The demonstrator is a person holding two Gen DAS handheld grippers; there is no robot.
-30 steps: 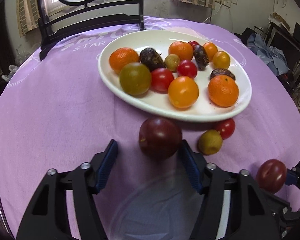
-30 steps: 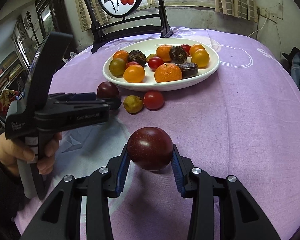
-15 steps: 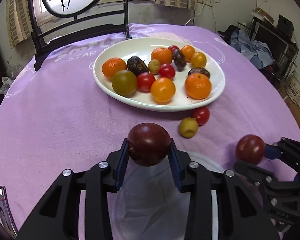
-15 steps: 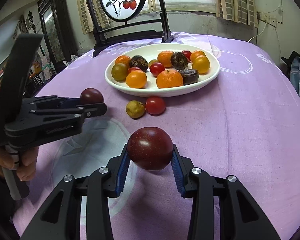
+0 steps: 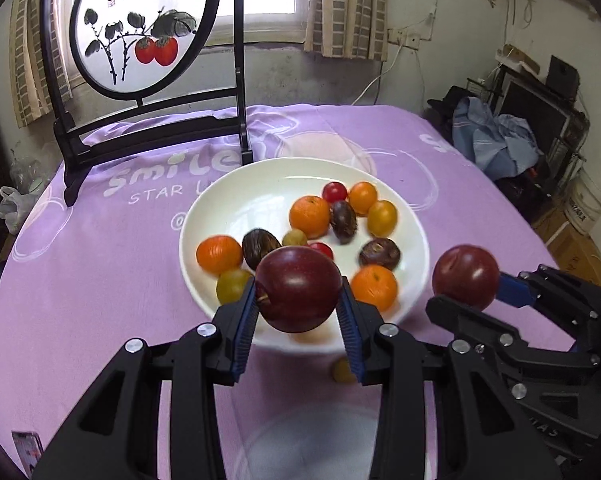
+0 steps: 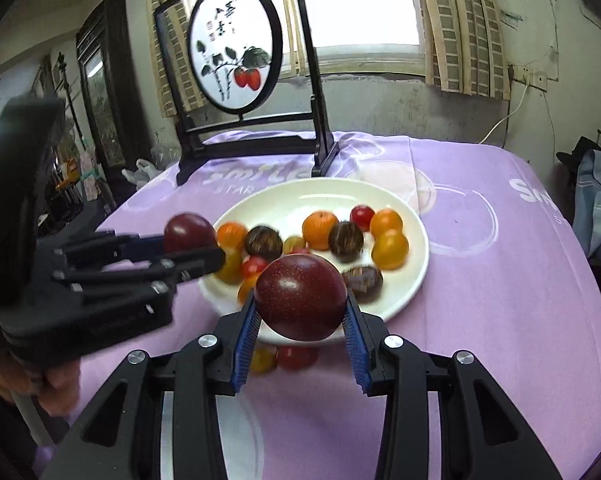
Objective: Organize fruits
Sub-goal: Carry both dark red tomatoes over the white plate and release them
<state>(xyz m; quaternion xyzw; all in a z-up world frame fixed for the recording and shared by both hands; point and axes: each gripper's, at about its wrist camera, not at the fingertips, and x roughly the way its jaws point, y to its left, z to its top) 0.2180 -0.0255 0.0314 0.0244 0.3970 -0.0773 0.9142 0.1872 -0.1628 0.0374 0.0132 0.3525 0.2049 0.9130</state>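
My left gripper (image 5: 298, 312) is shut on a dark red plum (image 5: 298, 288), held in the air over the near rim of the white plate (image 5: 236, 204). My right gripper (image 6: 300, 320) is shut on a second dark red plum (image 6: 300, 296), also lifted near the plate's front edge. Each gripper shows in the other's view: the right gripper (image 5: 466, 278) with its plum at the right, the left gripper (image 6: 190, 236) at the left. The plate holds several oranges, tomatoes and dark fruits. A small yellow fruit (image 6: 262, 360) and a red tomato (image 6: 296, 356) lie on the cloth before the plate.
A purple tablecloth (image 5: 100, 264) covers the round table. A black-framed round painted screen (image 5: 140, 28) stands behind the plate. A person's hand (image 6: 52, 388) grips the left tool. Clothes and boxes (image 5: 496, 140) sit off the table's right side.
The left gripper closed on its plum and lifted it off the cloth. Both grippers rose and moved toward the plate, each with its plum.
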